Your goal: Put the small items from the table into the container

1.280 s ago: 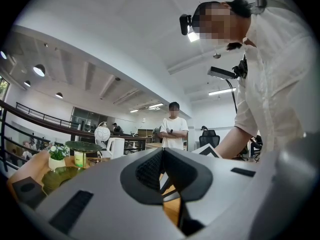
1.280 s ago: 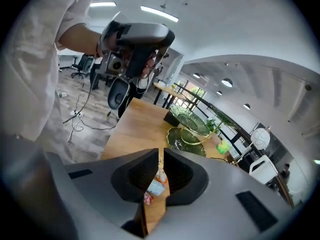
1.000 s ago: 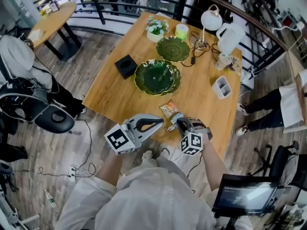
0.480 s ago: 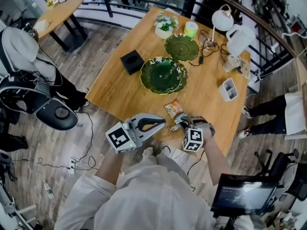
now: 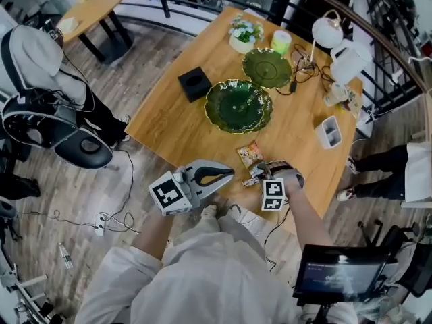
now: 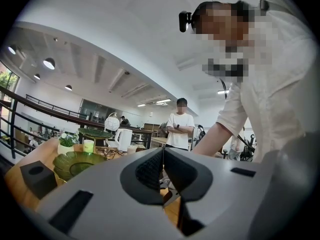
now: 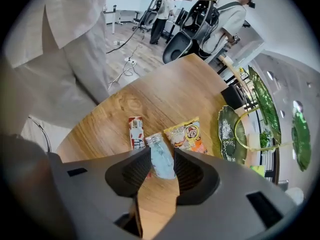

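Near the table's front edge lie a yellow snack packet and a red-and-white sachet. In the right gripper view a small clear bottle with blue contents lies on the wood beside the sachet and the packet. My right gripper points steeply down over the bottle. Its jaws are opening, with the bottle between them. My left gripper hovers level at the table's edge, shut and empty. A white two-part container stands at the right side of the table.
A large green plate, a smaller one and a black box sit mid-table. At the far end are a plant pot, a lamp, a kettle and cables. People stand around the table.
My right gripper has sunk toward the table by the packets. The left gripper has stayed where it was.
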Tool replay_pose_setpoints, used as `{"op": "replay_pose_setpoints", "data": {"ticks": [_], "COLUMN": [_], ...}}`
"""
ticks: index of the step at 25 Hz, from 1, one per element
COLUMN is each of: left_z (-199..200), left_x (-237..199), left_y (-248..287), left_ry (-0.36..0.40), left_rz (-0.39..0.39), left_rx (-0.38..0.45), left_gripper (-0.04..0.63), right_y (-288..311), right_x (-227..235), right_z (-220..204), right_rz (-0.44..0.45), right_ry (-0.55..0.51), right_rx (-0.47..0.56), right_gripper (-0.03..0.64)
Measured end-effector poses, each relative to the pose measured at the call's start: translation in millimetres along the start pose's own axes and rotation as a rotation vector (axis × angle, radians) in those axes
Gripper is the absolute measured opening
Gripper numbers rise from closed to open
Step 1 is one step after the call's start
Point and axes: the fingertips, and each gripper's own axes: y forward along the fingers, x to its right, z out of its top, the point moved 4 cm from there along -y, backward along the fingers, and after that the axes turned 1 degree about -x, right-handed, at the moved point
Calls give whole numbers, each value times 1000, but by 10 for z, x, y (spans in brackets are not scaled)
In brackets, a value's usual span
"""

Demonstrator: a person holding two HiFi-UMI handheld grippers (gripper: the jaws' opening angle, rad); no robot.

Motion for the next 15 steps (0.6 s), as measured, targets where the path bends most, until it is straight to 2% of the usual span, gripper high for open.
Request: {"op": "replay_pose_setpoints", "data": {"ticks": [8,15], "left_z": [-87,-126], "left_x": [-21,-28], "left_y": [-19,63], "left_ry": [-12,-18], "left_rz": [12,6], "left_rx": [-23,-31], "left_gripper": [9,9], "right_y": [183,287], "right_x": [-39,-36], "right_z": [-13,-22], "right_rz": [52,63], "right_ry": [-168,-233], "right_rx": [-56,-82], "right_gripper": [140,140]}}
